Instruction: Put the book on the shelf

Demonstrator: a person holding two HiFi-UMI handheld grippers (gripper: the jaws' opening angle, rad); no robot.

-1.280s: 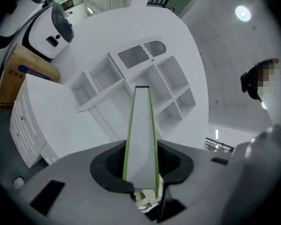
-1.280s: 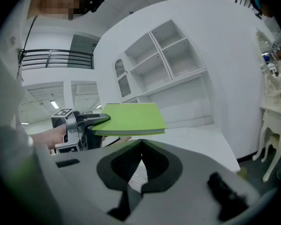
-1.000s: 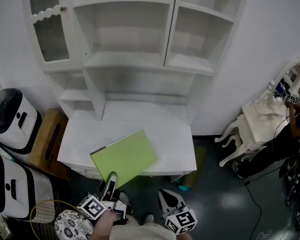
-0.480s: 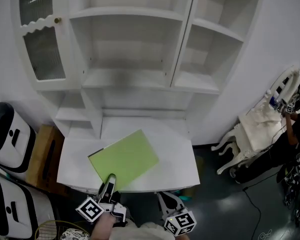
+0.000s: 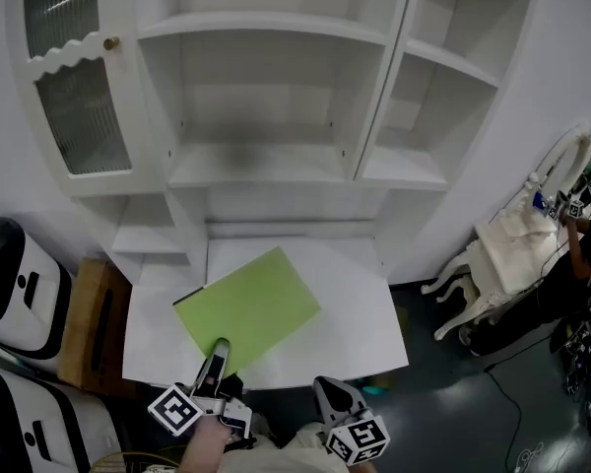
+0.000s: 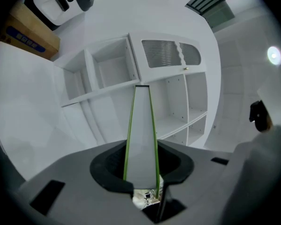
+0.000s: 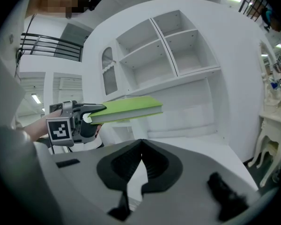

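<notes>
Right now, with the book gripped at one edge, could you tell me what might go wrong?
1. The left gripper holds the book only at its near edge, so it may sag or slip.
2. The right gripper is shut and apart from it, giving no support.
3. The far corner could hit the shelf or its divider.

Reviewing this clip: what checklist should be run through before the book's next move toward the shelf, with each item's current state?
1. Left gripper fingers clamped on the green book: ok.
2. Book lifted off the desk top: ok, the right gripper view shows it in the air.
3. Open shelf ahead has nothing on it: ok.
4. Right gripper empty, fingers together, beside the book's path: ok.
5. Grip is only at the book's near edge; whether it will hold through the reach: cannot tell.
</notes>
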